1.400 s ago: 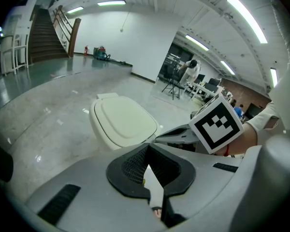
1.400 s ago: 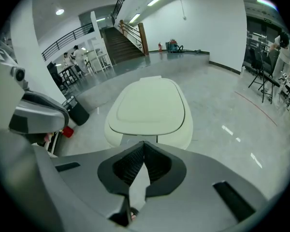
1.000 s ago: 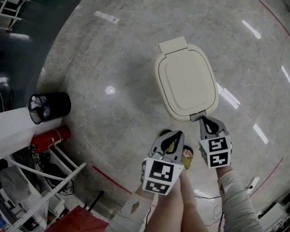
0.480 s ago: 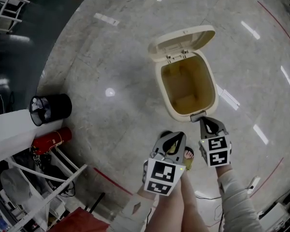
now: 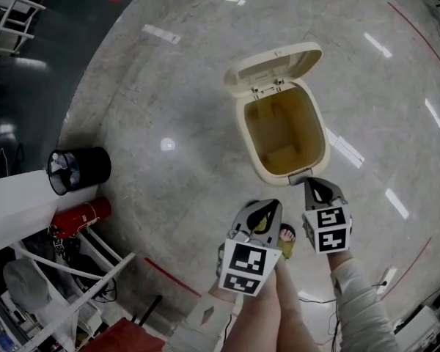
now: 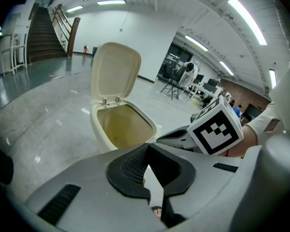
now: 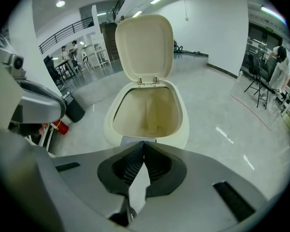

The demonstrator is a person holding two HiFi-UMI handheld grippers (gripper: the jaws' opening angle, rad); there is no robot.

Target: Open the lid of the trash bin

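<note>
Two hand-held grippers are both clenched with nothing between their jaws. The cream bin [image 5: 254, 161] stands on the grey floor [image 5: 169, 86] with its lid [image 5: 275, 66] swung up at the far edge, showing a yellowish inside. The right hand-held gripper [image 5: 315, 187] has its tip at the grey tab [image 5: 301, 175] on the bin's near rim. The left hand-held gripper [image 5: 260, 210] hangs just beside it, apart from the bin.

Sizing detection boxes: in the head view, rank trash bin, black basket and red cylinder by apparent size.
1. trash bin, clearly largest.
2. black basket.
3. red cylinder: similar length to the basket but thinner. It is partly hidden, so 2 versus 3 is unsure.
</note>
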